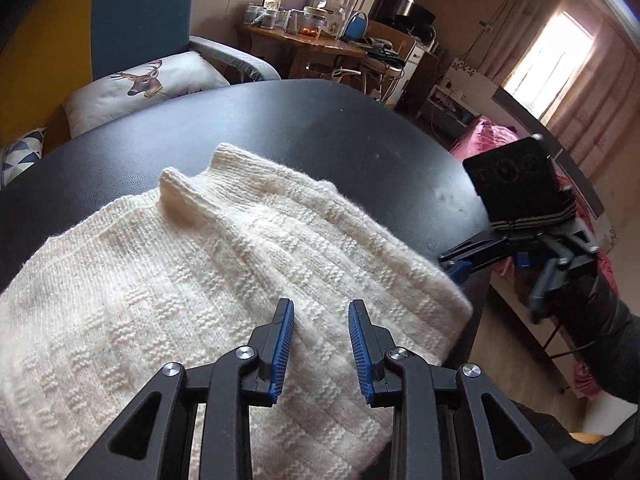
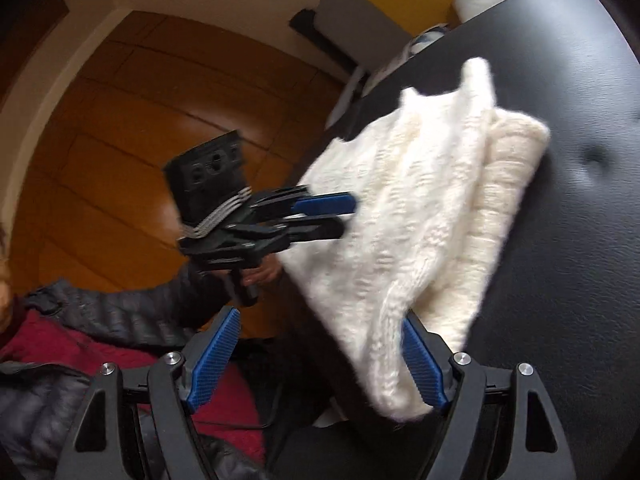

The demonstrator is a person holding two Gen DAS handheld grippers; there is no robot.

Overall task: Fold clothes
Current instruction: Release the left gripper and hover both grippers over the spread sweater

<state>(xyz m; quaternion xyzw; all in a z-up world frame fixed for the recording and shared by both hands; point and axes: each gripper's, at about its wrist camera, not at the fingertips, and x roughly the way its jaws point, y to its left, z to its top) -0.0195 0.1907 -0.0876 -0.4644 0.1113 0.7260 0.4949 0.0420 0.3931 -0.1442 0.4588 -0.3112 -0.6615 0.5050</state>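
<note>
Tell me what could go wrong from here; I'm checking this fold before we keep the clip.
1. The white knit sweater overhangs the near edge of the black table; a careless pull might slide it off toward the floor.
2. Both grippers are open: the left gripper hovers over the knit and the right gripper is at its hanging corner, so nothing pins the folded layers.
3. The ridged blue pads may snag the fuzzy yarn.
</note>
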